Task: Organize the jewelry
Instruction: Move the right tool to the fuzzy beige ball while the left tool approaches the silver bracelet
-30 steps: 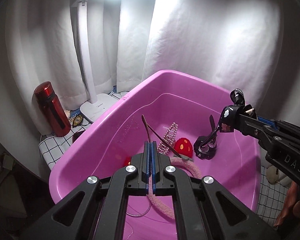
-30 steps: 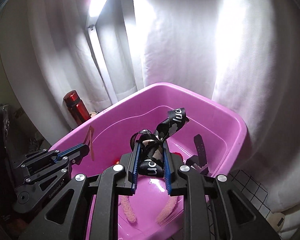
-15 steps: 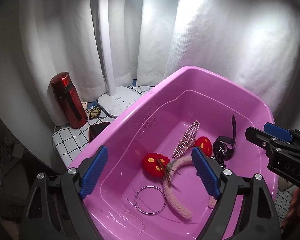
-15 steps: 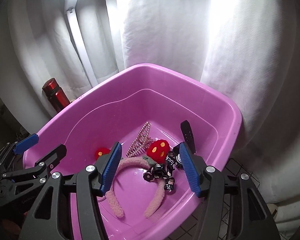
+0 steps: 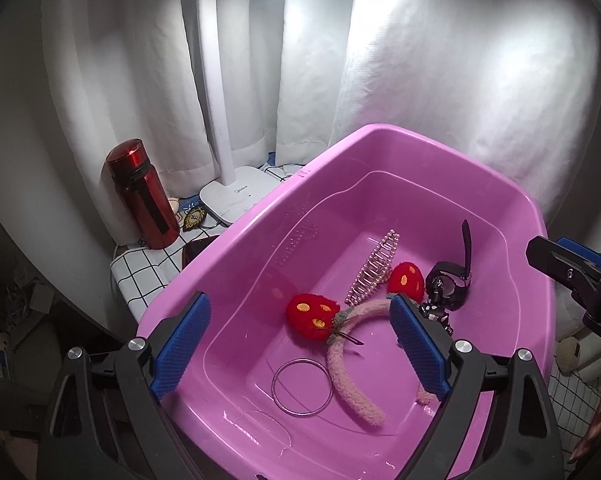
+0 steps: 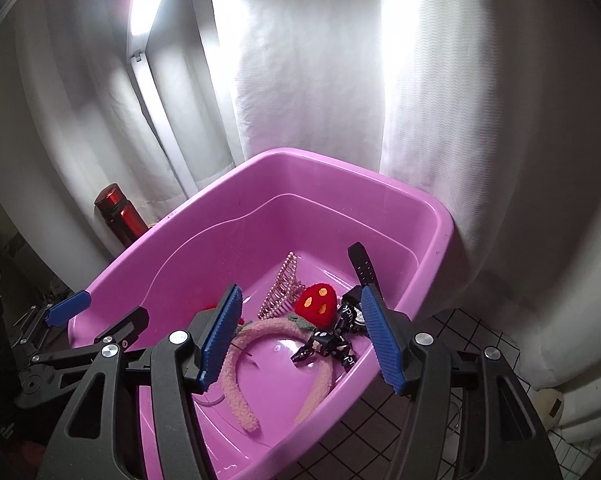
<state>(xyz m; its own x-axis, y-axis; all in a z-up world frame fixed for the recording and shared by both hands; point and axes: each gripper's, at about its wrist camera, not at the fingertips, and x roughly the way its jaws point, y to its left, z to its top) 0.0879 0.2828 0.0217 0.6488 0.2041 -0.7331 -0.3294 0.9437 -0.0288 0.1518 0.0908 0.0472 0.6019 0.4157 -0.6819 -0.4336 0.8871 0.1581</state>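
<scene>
Since a second ago, both grippers have let go of their loads and opened: the thin brown hairpin (image 5: 346, 338) and the black-and-white printed ribbon (image 6: 327, 343) are now lying inside the pink plastic tub (image 5: 384, 131).

The left gripper (image 5: 298, 350) is hovering over the tub's near-left edge, its blue-padded jaws spread wide and holding nothing. The right gripper (image 6: 300, 342) is hovering over the near-right edge, equally wide and empty.

One fuzzy pink headband (image 5: 346, 376) with two red plush strawberries is lying on the tub floor, arching toward the near edge. One pearl-studded hair claw (image 5: 374, 266) is resting just beyond it, toward the floor's middle. One thin silver bangle (image 5: 302, 387) is lying flat just left of the headband, nearest the near wall. One black wristwatch (image 5: 450, 278) is sitting by the right wall, one strap standing upright. The ribbon is lying crumpled between the watch and the headband's right end.

In the left view a blue pad is covering the headband's right end and most of the ribbon. In the right view the bangle is mostly hidden behind a gripper finger, and the second strawberry is only a red sliver.

Beyond the tub's left edge, one red metal bottle (image 5: 142, 196) and one white desk lamp (image 5: 236, 196) are standing on a checked cloth (image 5: 140, 276).
</scene>
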